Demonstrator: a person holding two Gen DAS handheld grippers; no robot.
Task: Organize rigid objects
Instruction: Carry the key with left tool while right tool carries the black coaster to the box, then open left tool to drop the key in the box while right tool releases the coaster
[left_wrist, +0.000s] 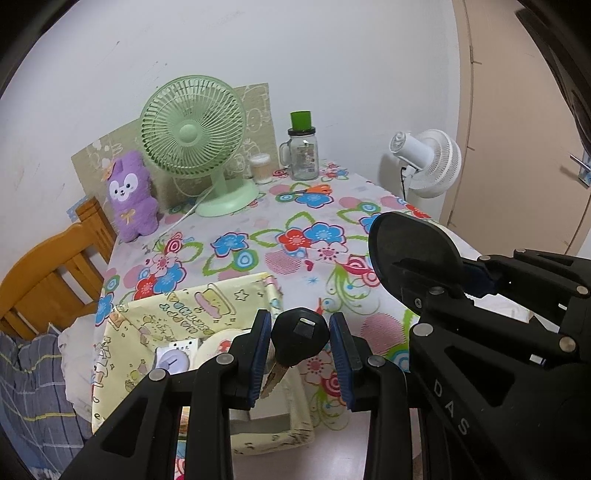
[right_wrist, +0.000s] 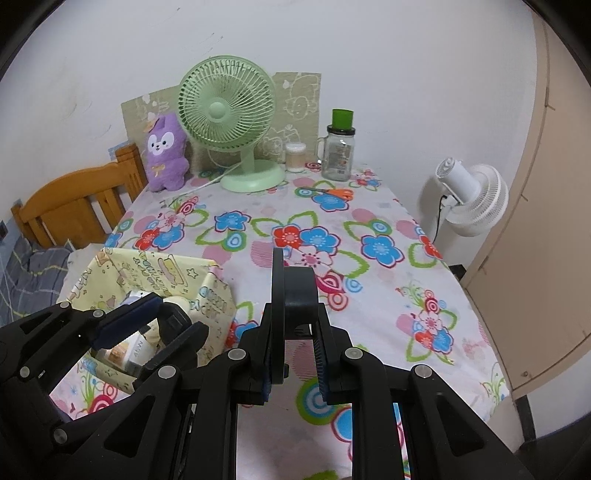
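A table covered by a floral tablecloth (right_wrist: 369, 295) stands against a white wall (right_wrist: 369, 55). At its far edge are a green desk fan (right_wrist: 229, 114), a purple plush toy (right_wrist: 164, 153), a handled glass jar (right_wrist: 338, 151) with a green cap, and orange-handled scissors (right_wrist: 332, 192). A white standing fan (right_wrist: 469, 199) is beside the table, and a wooden chair (right_wrist: 74, 206) at the left.

The left gripper (left_wrist: 300, 354) hovers over a yellow fabric storage box (left_wrist: 192, 314), its jaws partly spread around a black-headed key (left_wrist: 295, 343). Whether they pinch it, I cannot tell.

The right gripper (right_wrist: 293, 354) clamps a black round disc-shaped object (right_wrist: 291, 291) above the cloth.
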